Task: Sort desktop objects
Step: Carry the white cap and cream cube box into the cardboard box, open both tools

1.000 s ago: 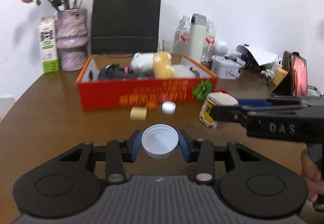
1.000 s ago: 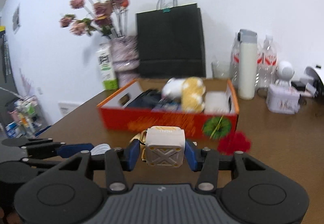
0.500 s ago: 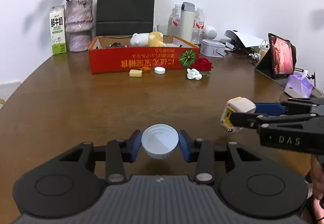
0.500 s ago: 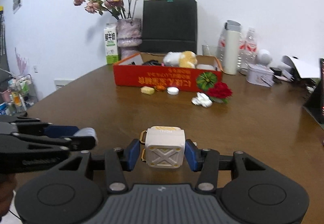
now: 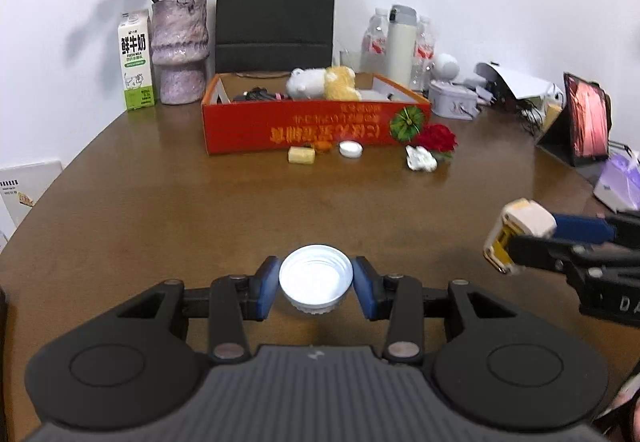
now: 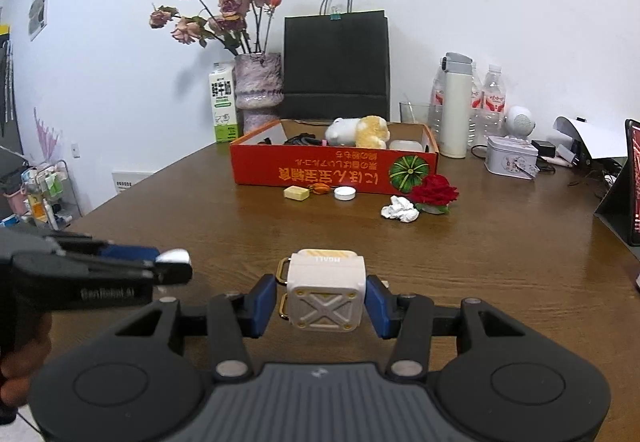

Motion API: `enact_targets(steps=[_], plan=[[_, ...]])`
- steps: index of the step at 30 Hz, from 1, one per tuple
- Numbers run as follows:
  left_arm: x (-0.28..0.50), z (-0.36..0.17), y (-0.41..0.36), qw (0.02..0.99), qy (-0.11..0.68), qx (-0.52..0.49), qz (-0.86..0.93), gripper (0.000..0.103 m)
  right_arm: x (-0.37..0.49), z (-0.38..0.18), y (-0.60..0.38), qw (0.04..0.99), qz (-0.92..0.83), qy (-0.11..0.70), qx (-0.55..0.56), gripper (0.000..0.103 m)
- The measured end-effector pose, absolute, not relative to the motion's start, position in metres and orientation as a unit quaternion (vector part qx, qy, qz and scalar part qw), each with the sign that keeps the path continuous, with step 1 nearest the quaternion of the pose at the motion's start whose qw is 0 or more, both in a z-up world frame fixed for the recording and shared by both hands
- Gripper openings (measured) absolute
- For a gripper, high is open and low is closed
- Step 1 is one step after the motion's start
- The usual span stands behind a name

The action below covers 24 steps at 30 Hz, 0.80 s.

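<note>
The left claw point(image 5: 316, 284) was clenched on a white bottle cap point(image 5: 316, 277), round and ribbed inside, its open hollow facing up toward the camera, held above the brown surface point(image 5: 160, 210). The right claw point(image 6: 326, 296) was grasping a cream cube-shaped speaker point(image 6: 326, 292), an embossed X on the face toward the camera, gold loops on its left side; being a cube, it had no clear long axis.

Compared with a second ago, the red box point(image 5: 312, 118) sat much farther off at 12 o'clock, and both claws were back over the near edge with their loads unchanged. In the left view the right claw with the speaker was at 3 o'clock. By the box front lay a yellow block point(image 5: 302, 155), a small white lid point(image 5: 351, 149), crumpled paper point(image 5: 420, 159) and a red rose point(image 5: 437, 137).
</note>
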State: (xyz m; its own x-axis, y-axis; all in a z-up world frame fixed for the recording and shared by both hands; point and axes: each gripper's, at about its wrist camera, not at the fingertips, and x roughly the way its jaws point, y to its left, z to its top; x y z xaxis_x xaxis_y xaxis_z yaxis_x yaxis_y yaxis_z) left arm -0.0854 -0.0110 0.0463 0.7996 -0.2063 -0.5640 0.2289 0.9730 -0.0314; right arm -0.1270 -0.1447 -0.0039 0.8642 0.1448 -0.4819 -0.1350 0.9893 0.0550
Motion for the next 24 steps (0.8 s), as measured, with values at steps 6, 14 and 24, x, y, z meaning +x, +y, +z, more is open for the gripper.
enact_targets(steps=[6, 14, 24], plan=[[-0.054, 0.045, -0.008, 0.947, 0.297, 0.018, -0.118, 0.041, -0.099, 0.005, -0.152, 0.968, 0.063, 0.241, 0.019, 0.047], [0.007, 0.079, -0.002, 0.955, 0.263, 0.009, -0.136, 0.041, -0.027, 0.048, -0.167, 0.979, 0.059, 0.193, 0.036, 0.047], [0.163, 0.121, -0.032, 0.961, 0.239, 0.040, -0.135, 0.041, 0.151, 0.080, -0.216, 0.962, 0.076, 0.246, 0.093, 0.047]])
